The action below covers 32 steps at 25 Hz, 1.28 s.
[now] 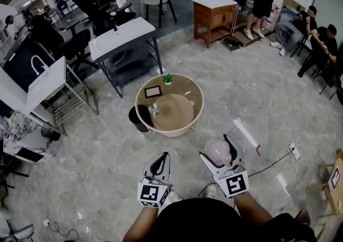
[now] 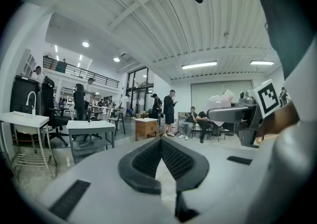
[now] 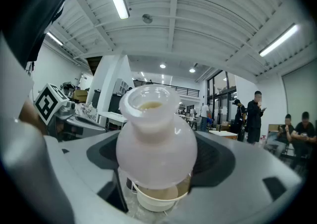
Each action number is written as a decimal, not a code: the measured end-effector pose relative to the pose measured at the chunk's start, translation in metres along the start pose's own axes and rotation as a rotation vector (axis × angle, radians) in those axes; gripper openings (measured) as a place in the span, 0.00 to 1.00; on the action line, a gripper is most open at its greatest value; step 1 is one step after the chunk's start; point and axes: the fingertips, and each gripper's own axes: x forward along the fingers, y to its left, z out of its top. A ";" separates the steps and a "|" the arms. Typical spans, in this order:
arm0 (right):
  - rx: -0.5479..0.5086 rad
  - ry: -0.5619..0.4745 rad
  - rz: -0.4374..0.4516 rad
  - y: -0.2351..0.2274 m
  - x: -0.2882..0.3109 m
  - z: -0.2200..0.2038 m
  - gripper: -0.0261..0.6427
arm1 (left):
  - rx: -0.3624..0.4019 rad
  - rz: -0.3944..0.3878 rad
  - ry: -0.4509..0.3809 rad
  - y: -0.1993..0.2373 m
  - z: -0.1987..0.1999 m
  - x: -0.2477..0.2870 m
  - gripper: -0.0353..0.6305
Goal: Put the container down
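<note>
Right tool [image 1: 218,151]: clamped on pale container's [image 3: 156,143] belly, upright, against spilling.
Left tool [image 2: 161,143]: closed, empty, held aside.
Drop spot: probably round surface [image 1: 187,83] ahead.

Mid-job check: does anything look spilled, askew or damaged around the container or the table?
Nothing stands out. The container sits intact between the wide-spread jaws of the right gripper, with no spill visible. The left gripper is shut and empty. The items on the round table look orderly.

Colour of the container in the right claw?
Milky, pale pinkish white container; clearest in the right gripper view.
</note>
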 end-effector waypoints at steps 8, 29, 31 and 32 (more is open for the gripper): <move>0.009 -0.041 0.001 0.021 0.019 0.008 0.64 | 0.006 0.001 -0.013 0.028 -0.004 -0.013 0.04; 0.024 -0.039 0.019 0.031 0.106 0.003 0.64 | 0.005 -0.003 -0.006 0.101 -0.005 0.014 0.04; 0.028 -0.039 0.036 0.019 0.124 -0.001 0.64 | 0.011 0.015 -0.002 0.111 -0.003 0.033 0.04; 0.027 -0.038 0.045 0.012 0.133 -0.004 0.64 | 0.014 0.025 -0.002 0.116 -0.002 0.044 0.04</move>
